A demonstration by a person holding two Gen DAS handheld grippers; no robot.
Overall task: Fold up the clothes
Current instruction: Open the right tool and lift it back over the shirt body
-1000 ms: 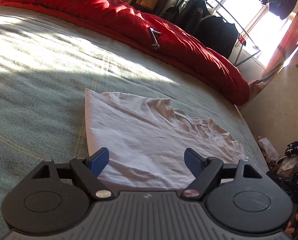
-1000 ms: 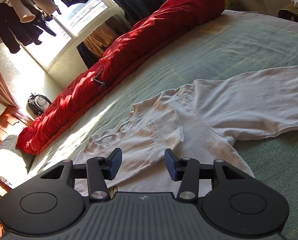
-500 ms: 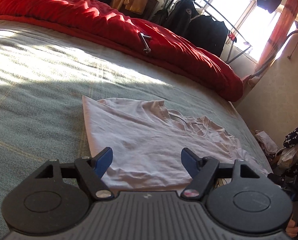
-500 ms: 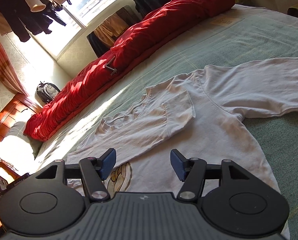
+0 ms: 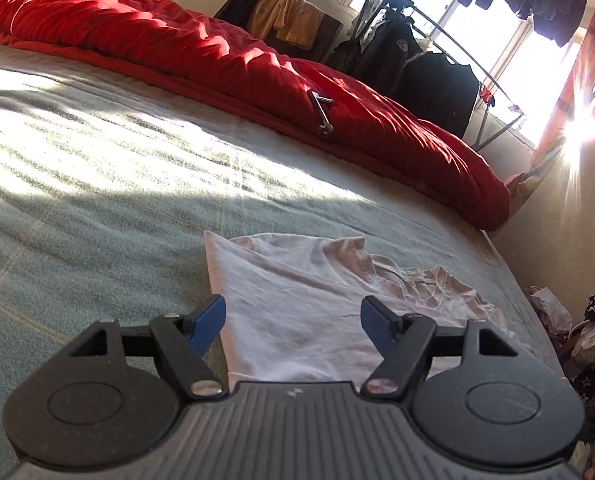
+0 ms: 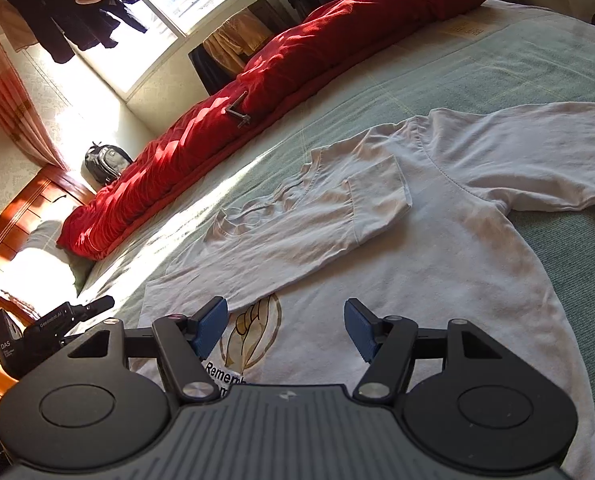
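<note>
A white shirt lies flat on the bed, filling the middle and right of the right wrist view, one sleeve folded across its chest. The right claw hovers above its printed front, jaws opening, gripping nothing. The left claw hangs open over the shirt's edge. A red duvet lines the bed's far side.

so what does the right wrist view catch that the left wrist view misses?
Right wrist only: the shirt's printed graphic, one sleeve folded across the chest, the other sleeve stretched out to the right, a backpack on the floor, and the right tool, jaws opening, empty.

Left wrist only: the clothes rack with dark jackets, and the left tool, open, empty.

Both: the white shirt, red duvet, green bedspread.
</note>
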